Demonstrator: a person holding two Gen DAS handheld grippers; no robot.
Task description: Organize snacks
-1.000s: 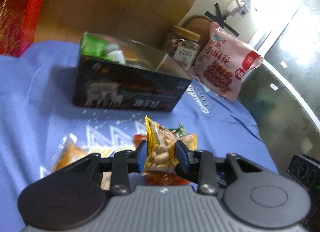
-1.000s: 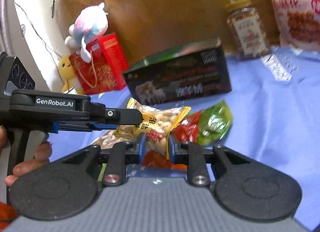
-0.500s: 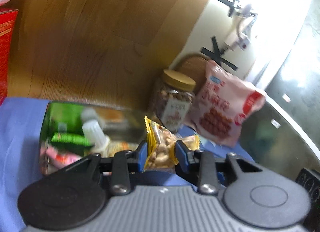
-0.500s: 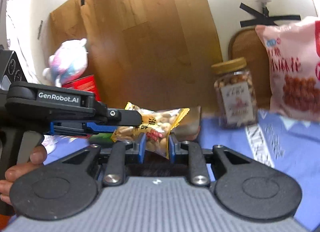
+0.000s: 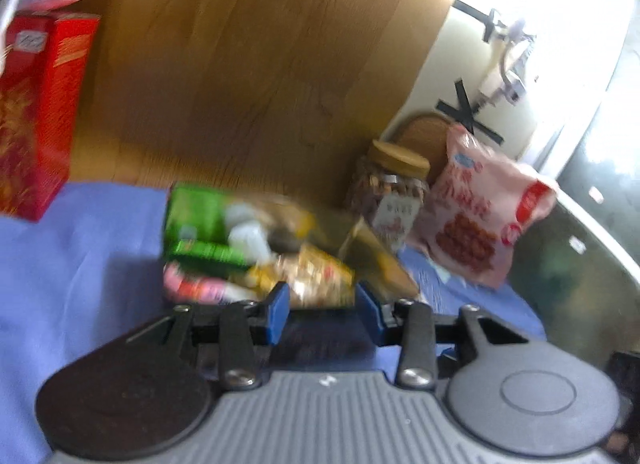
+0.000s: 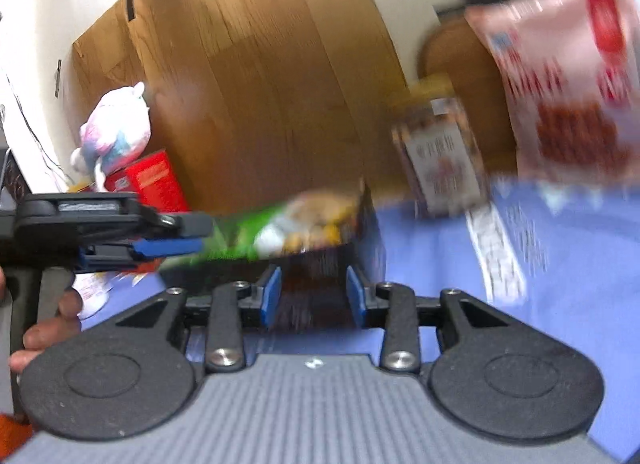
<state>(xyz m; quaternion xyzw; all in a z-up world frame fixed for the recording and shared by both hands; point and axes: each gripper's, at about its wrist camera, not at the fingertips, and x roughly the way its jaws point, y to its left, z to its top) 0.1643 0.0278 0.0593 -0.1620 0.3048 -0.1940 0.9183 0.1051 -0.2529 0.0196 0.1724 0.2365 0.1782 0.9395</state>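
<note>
Left wrist: the left gripper (image 5: 322,306) has spread and let go of the peanut packet (image 5: 316,278), now lying in the dark box (image 5: 362,248) among green and pink packs. Right wrist: the right gripper (image 6: 312,296) has released too, jaws apart and empty before the box (image 6: 340,220).

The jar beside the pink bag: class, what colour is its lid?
The jar has a tan lid, clearest in the left wrist view.

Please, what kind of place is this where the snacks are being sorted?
Probably a room in a home, not a shop or lab: a table under a blue cloth, a plush toy sitting on a red gift box, and a wood-pattern board leaning against the wall.
</note>
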